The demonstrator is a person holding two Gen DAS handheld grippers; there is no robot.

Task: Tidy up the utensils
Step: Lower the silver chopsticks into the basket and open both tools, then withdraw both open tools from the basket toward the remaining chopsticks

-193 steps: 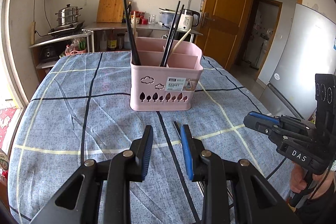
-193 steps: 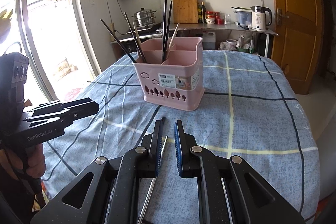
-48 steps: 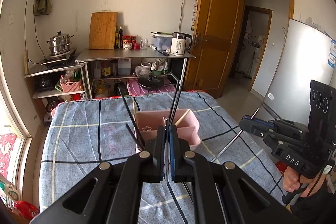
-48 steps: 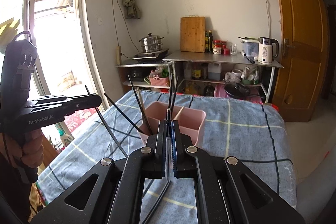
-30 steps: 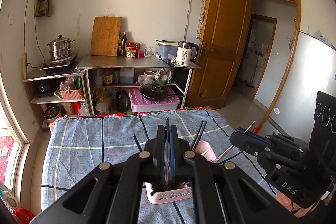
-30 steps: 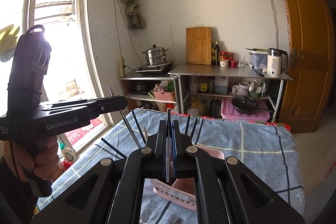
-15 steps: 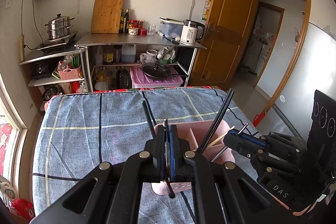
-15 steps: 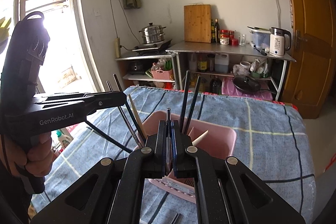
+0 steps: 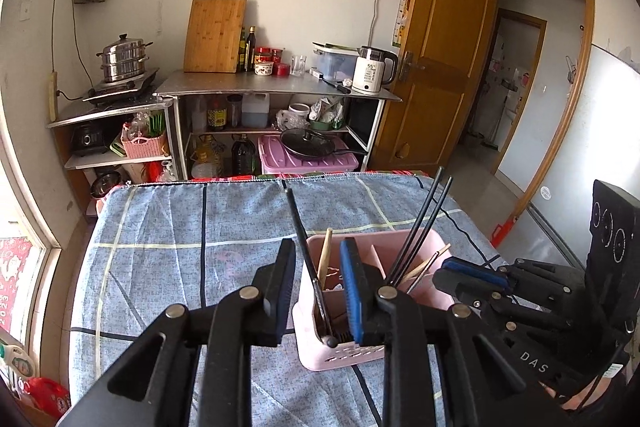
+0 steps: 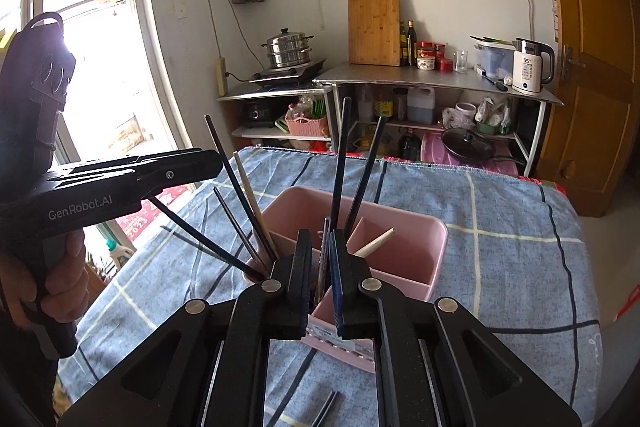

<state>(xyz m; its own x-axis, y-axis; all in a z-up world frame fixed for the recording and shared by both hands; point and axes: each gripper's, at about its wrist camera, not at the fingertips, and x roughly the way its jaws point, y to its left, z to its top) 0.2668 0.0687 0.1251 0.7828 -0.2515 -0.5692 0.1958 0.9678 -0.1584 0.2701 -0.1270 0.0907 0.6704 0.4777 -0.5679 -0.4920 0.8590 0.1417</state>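
A pink utensil basket (image 9: 400, 347) stands on the blue checked tablecloth (image 9: 180, 267), with several dark chopsticks and pale wooden ones leaning in it. My left gripper (image 9: 318, 267) hangs over its left compartment. Its jaws are opening, and a black chopstick (image 9: 304, 239) stands between them, free of the pads. My right gripper (image 10: 320, 255) is over the basket (image 10: 400, 239) from the other side. Its jaws are opening too, with a thin metal utensil (image 10: 325, 239) loose in the narrow gap. Each view shows the other gripper (image 9: 444, 277) (image 10: 212, 167) beside the basket.
Two dark chopsticks (image 10: 296, 387) lie on the cloth under my right gripper. Behind the table stand metal shelves (image 9: 272, 91) with a steamer pot, cutting board and kettle. A wooden door (image 9: 440, 67) is at the right, a window (image 10: 80, 27) at the left.
Both pairs of jaws have parted. The black chopstick and the metal utensil, gripped half a second ago, now stand free in the basket. Both grippers have sunk closer to it.
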